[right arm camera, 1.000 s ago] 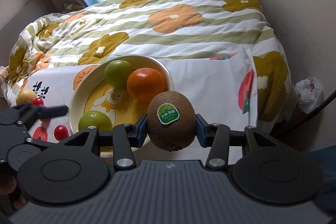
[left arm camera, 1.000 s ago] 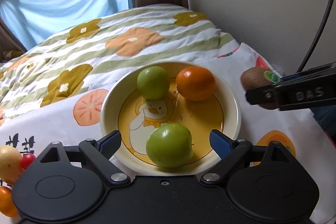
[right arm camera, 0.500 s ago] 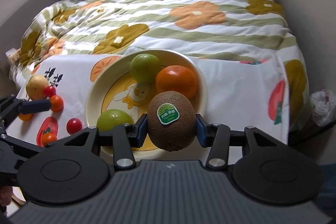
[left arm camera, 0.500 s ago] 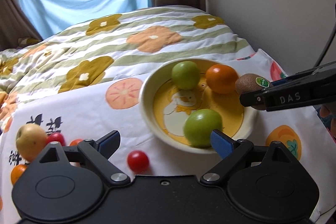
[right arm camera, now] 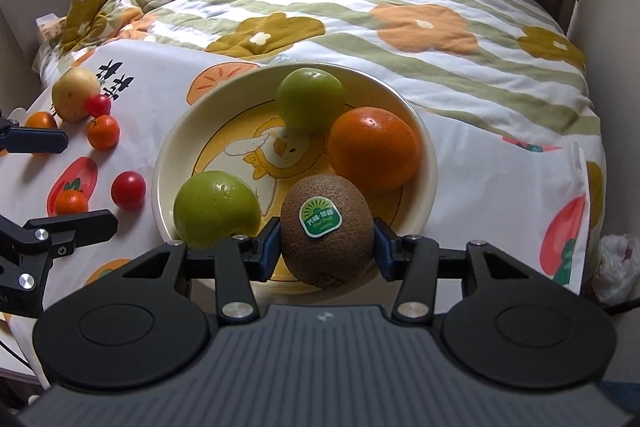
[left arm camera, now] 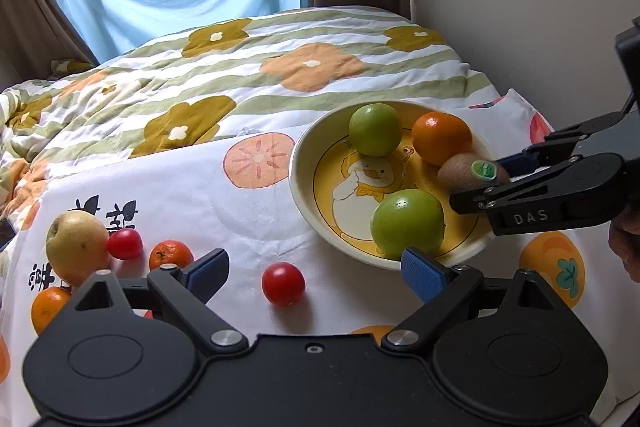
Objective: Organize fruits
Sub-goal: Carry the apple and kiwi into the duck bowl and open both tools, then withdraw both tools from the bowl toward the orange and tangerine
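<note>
Kiwi [right arm camera: 326, 229] clamped between right gripper [right arm camera: 325, 247] fingers over yellow duck bowl [right arm camera: 428, 147] rim, beside orange [right arm camera: 374, 149] and green apples, left gripper [left arm camera: 316, 269] fingers apart above cherry tomato [left arm camera: 283, 283]

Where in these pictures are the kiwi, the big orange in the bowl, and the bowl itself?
kiwi [right arm camera: 326, 231]: right wrist view, on its brown skin beside the sticker.
orange [right arm camera: 374, 149]: right wrist view, middle of its peel.
bowl [left arm camera: 301, 183]: left wrist view, on its cream left wall.
</note>
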Motion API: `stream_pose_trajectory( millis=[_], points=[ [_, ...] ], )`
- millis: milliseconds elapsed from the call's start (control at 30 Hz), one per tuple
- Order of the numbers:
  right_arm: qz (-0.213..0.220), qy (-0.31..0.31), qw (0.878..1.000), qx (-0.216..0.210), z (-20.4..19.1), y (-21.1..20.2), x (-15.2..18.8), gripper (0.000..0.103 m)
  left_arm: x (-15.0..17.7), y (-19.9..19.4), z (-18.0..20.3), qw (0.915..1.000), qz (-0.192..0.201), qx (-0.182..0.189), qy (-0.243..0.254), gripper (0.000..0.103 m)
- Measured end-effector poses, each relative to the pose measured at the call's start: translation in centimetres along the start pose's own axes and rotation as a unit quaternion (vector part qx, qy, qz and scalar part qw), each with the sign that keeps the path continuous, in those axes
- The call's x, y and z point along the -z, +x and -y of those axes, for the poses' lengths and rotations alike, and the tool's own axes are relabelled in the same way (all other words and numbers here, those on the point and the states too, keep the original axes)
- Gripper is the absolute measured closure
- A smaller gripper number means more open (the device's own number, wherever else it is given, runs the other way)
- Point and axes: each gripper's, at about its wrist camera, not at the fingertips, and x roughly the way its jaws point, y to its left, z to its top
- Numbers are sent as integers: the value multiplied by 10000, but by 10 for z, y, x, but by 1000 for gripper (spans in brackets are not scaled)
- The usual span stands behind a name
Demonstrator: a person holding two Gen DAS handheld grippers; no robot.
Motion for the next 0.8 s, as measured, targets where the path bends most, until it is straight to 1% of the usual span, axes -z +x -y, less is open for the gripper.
stream_pose_trajectory(
  millis=[33, 67, 100, 133, 167, 467, 633, 800],
  points=[
    [97, -51, 9999, 3, 0, -3, 0, 33, 0, -1, 0, 10000, 16, -25, -8, 8],
    [178, -110, 9998, 50, -2, -7, 1, 22, 0, -2, 0, 10000, 41, -61, -18, 8],
    [260, -147, 9994, 147, -2, -11, 2, 15, 0, -4, 0, 9999, 58, -93, -27, 8],
    [349, -161, 9989, 283, -2, -15, 4, 4, 0, -4, 1, 9999, 65, -122, -37, 8],
    [406, -149, 9984, 358, -2, -18, 6, 1, 0, -6, 1, 9998, 78, -147, -51, 8],
    [450, 457, 9969, 457, 10, -43, 15, 1, 3, -26, 3, 9995, 249, -204, -63, 8],
    [513, 647, 9952, 517, 6, -64, 14, 1, 7, -49, 3, 9986, 430, -289, -123, 8],
    [600, 815, 9936, 501, -3, -85, 12, 1, 14, -74, -5, 9969, 584, -489, -215, 8]
  ],
)
